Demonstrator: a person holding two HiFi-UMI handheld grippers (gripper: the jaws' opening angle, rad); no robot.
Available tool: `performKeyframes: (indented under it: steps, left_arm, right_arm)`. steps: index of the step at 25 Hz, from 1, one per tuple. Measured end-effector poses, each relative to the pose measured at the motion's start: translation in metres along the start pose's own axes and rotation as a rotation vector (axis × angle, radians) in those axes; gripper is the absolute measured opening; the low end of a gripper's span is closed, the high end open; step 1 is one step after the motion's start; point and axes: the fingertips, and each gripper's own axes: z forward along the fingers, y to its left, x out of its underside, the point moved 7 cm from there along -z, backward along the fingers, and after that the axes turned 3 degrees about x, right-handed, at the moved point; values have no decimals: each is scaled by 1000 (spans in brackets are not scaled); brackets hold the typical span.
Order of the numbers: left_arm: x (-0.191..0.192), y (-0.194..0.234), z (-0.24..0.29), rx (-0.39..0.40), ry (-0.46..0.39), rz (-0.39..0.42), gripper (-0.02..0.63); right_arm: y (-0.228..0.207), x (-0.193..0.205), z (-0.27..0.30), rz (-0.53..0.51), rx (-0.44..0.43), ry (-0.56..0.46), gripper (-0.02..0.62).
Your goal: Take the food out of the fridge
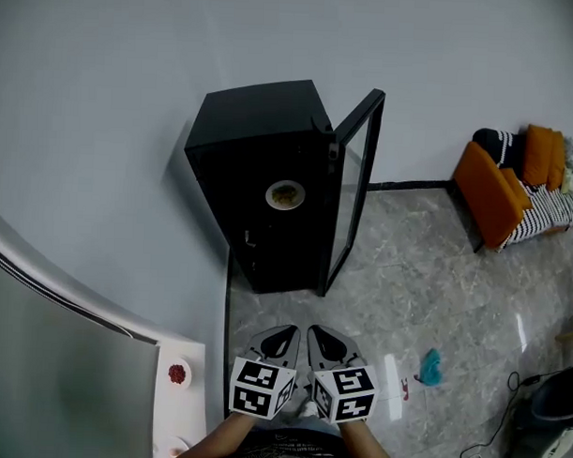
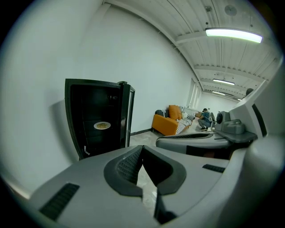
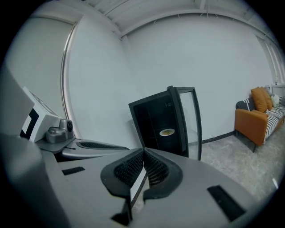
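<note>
- a black fridge (image 1: 260, 175) stands against the far wall, its glass door (image 1: 359, 170) swung open to the right.
- inside, on a shelf about midway up, sits a white plate of food (image 1: 285, 194), the food a pale yellowish heap; it is the only thing visible in the dark interior.
- the left gripper (image 1: 281, 343) and right gripper (image 1: 325, 345) hang side by side near the person's body, well apart from the fridge.
- each gripper's own view shows its jaws pressed together at the tips, with nothing between them.
- the plate looks stiff and shallow, probably light, with a smooth rim that could slip in ribbed pads.
- the food seems loose, so the plate likely needs to stay level or it may slide off.
- the best hold is likely the near rim, one jaw above and one below, perhaps with the second gripper on the opposite side.
- at near left, a small white table (image 1: 190, 359) carries a dish of something red (image 1: 177, 373).
- an orange sofa (image 1: 489, 193) stands at far right.
</note>
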Motion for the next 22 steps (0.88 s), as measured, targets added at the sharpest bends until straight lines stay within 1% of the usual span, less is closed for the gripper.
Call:
performKeyframes:
  steps: [5, 9, 17, 22]
  left_arm:
    - [-9, 0, 11, -20, 3, 0, 14]
    - [-15, 3, 22, -18, 8, -4, 14]
    - [-35, 18, 63, 34, 14, 1, 14]
    - [-49, 40, 87, 64, 18, 2, 14]
  right_arm:
    - [-11, -8, 7, 5, -24, -4, 21]
    - [-19, -13, 14, 6, -25, -4, 21]
    - [-46, -29, 41, 13, 25, 3, 21]
    - [-57, -42, 69, 17, 61, 2, 21]
